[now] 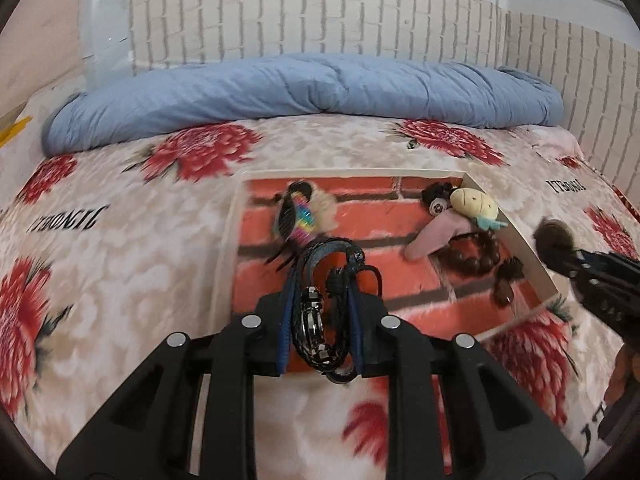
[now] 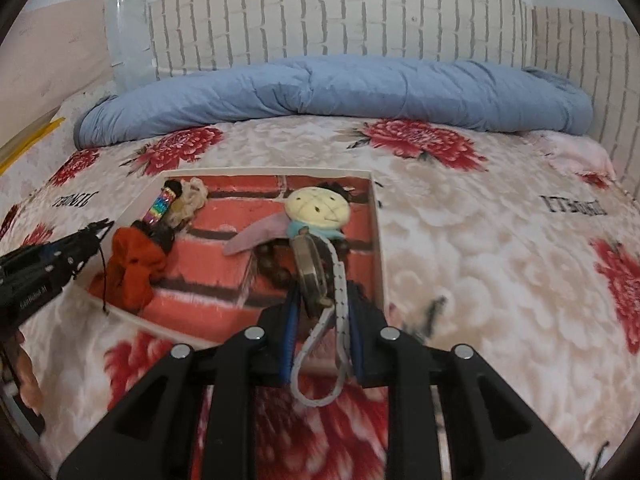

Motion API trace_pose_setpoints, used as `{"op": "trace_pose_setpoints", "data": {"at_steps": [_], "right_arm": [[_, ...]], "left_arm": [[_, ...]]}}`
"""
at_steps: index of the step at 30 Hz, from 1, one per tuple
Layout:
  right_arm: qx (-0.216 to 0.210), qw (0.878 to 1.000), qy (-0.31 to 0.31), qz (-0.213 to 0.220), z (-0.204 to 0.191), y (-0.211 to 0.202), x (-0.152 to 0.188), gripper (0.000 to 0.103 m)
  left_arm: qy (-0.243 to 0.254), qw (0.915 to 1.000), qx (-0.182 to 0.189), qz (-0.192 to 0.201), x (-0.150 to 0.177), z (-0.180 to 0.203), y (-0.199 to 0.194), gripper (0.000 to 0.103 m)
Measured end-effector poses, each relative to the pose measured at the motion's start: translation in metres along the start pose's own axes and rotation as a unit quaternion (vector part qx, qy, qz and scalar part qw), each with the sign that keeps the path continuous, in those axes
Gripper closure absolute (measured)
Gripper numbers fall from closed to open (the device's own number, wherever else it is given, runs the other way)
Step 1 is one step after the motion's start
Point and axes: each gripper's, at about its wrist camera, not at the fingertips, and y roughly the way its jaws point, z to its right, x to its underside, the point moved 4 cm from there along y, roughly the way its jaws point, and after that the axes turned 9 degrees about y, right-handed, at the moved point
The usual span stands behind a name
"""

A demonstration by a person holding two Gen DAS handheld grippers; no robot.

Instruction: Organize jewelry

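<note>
A shallow white tray [image 1: 516, 236] with a red brick-print floor lies on the bed. My left gripper [image 1: 325, 280] hangs over its near edge, shut on a black braided bracelet [image 1: 316, 328] with a metal clasp. In the tray lie a rainbow hair clip [image 1: 301, 216], a plush doll [image 1: 472, 200] and a brown bead bracelet [image 1: 472, 258]. In the right wrist view my right gripper [image 2: 324, 300] is shut on a white patterned cord [image 2: 340, 292] with a metal ring [image 2: 310, 266], above the tray [image 2: 378, 236]. A red scrunchie [image 2: 136, 272] rests in the tray's near left corner, by the left gripper [image 2: 94, 236].
The floral bedspread [image 1: 120, 280] surrounds the tray. A rolled blue quilt [image 1: 312, 88] lies along the brick-pattern wall [image 1: 320, 12]. A clear plastic bin [image 1: 104, 20] stands at the back left. A hand [image 2: 24, 364] shows at the left edge of the right wrist view.
</note>
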Motion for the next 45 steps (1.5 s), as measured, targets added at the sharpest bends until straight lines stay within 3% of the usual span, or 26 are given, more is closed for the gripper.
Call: {"op": "trace_pose_setpoints", "data": {"at_steps": [11, 28, 34, 36, 37, 43, 45], "right_arm": [[0.01, 1.0, -0.023, -0.003, -0.014, 0.049, -0.002, 0.081], [-0.002, 1.0, -0.005, -0.009, -0.013, 0.085, -0.01, 0.079], [-0.002, 1.0, -0.008, -0.008, -0.014, 0.082, -0.008, 0.068], [-0.001, 1.0, -0.006, -0.004, -0.014, 0.079, -0.008, 0.058], [-0.002, 1.0, -0.005, -0.002, -0.014, 0.076, -0.008, 0.049], [-0.009, 1.0, 0.014, -0.002, -0.005, 0.06, -0.003, 0.028], [-0.012, 1.0, 0.017, 0.0, -0.003, 0.051, 0.001, 0.023]], "left_arm": [[0.018, 0.9998, -0.005, -0.002, -0.012, 0.005, 0.057, 0.08], [0.027, 0.9993, -0.023, -0.008, -0.012, 0.003, 0.077, 0.069], [0.024, 0.9995, -0.017, -0.007, -0.011, 0.003, 0.075, 0.064], [0.022, 0.9996, -0.016, -0.006, -0.01, 0.003, 0.072, 0.061], [0.021, 0.9996, -0.015, -0.006, -0.009, 0.003, 0.07, 0.055], [0.016, 0.9998, -0.012, -0.002, 0.001, 0.007, 0.051, 0.025], [0.016, 0.9998, -0.014, -0.002, 0.006, 0.008, 0.042, 0.021]]}}
